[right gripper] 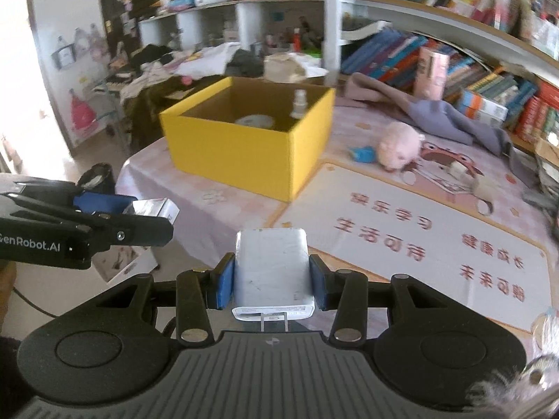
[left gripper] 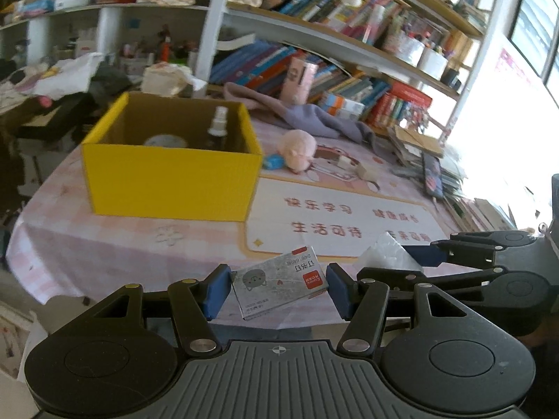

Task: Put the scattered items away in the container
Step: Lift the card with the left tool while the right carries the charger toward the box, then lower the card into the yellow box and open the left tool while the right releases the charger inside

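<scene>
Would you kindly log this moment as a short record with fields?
container: yellow box, open-topped, on the table
already inside: spray bottle, round white item
left gripper: fingers shut on staples box
right gripper: fingers shut on white charger
still loose on table: pink plush, small blue item

The tabletop (left gripper: pixel 104 244) wears a pink checked cloth, with a cartoon-printed mat (right gripper: pixel 436 244) laid over its right part. A yellow box (left gripper: pixel 171 181) stands on the cloth at the left. Just right of it lie a small blue item (left gripper: pixel 273 161) and a pink plush toy (left gripper: pixel 297 148), touching. A grey-purple cloth (left gripper: pixel 314 115) is crumpled further back, and stacked papers and books (left gripper: pixel 436 167) crowd the right edge.
</scene>
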Action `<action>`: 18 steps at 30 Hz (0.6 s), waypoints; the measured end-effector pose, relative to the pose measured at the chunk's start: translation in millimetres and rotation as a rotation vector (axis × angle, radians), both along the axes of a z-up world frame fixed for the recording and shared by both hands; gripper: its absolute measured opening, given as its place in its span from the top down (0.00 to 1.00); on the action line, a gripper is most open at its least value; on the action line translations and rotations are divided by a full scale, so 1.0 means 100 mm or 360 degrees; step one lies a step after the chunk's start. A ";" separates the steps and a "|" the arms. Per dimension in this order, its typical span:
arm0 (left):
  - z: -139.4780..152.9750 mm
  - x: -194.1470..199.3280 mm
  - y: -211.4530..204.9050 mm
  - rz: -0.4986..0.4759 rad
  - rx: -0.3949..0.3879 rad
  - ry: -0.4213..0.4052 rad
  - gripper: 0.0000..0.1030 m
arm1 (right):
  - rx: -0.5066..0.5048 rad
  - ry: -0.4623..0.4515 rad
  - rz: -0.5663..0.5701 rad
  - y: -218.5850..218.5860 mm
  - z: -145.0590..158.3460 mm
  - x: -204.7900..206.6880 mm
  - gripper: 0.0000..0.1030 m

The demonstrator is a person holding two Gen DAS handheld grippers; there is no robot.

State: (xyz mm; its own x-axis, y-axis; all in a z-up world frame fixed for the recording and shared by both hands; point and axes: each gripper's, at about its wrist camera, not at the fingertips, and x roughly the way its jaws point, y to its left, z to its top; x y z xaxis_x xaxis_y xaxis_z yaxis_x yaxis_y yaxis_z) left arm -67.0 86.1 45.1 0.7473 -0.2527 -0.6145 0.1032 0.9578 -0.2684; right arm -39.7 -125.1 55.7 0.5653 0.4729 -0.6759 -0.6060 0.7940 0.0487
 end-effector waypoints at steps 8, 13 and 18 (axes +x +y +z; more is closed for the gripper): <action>0.01 -0.18 0.33 0.0206 -0.0040 -0.0024 0.43 | -0.0023 -0.0028 0.0179 0.35 0.05 0.02 0.60; -0.01 -0.18 0.44 0.0277 -0.0063 -0.0035 0.43 | -0.0023 -0.0052 0.0239 0.48 0.07 0.08 0.60; 0.03 -0.09 0.54 0.0331 -0.0025 -0.0080 0.43 | -0.0015 -0.0063 0.0270 0.57 0.08 0.23 0.60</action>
State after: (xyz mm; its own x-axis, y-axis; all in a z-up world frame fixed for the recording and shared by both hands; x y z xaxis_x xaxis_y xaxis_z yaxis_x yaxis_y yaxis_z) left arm -75.7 139.9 48.4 0.8140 -0.0993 -0.5723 -0.0824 0.9556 -0.2831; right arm -16.9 -67.9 63.7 0.5041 0.5575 -0.6595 -0.7326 0.6804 0.0152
